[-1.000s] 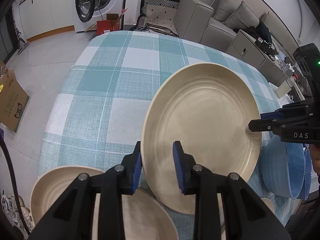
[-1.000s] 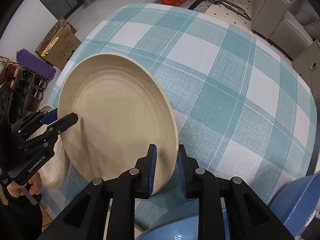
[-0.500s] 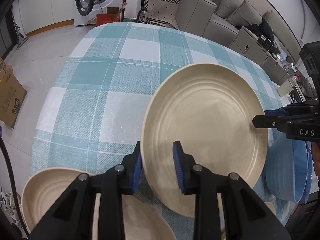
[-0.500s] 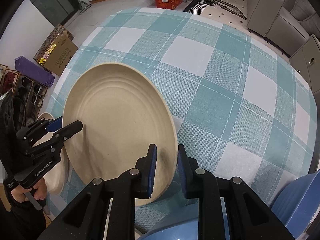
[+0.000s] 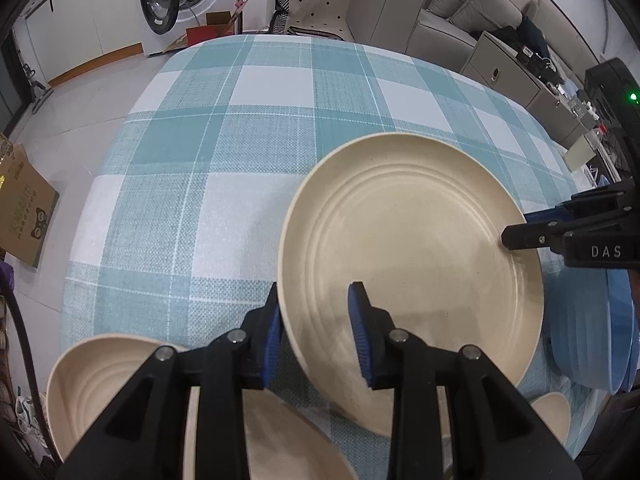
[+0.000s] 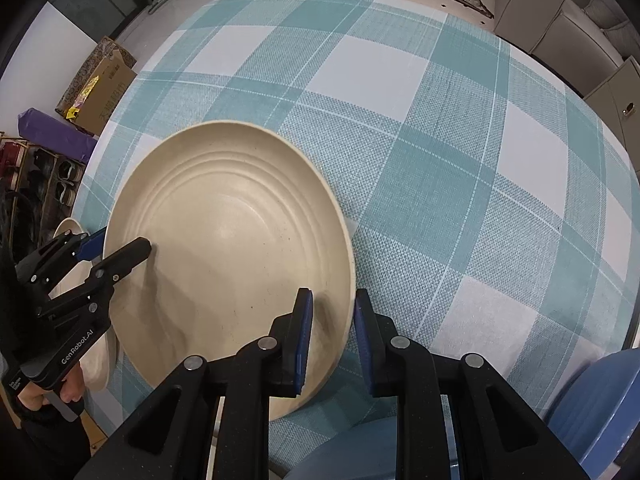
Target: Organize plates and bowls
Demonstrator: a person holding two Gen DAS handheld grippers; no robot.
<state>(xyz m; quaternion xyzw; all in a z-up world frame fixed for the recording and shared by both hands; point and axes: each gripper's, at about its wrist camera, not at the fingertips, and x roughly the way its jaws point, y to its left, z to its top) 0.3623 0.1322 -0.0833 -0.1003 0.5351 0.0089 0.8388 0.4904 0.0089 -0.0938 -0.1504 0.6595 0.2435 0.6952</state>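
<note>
left tongs (image 5: 316, 316): just easing apart, beige plate (image 5: 412, 256) rim loose between them
right tongs (image 6: 334, 320): clenched on opposite rim
risk: plate tips off one-sided grip onto table (image 5: 224, 152)

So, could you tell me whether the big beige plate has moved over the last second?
Yes. The big beige plate, with the right gripper pinching its rim, has come down toward the checked tablecloth and now hangs low over it.

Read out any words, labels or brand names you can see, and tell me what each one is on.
"DAS": white letters on the right gripper body, seen from the left wrist.
"GenRobot.AI": white letters on the left gripper body, seen from the right wrist.
Cardboard box on the floor: printed characters, too blurred to read.
Cream plate and checked tablecloth: no text.
</note>
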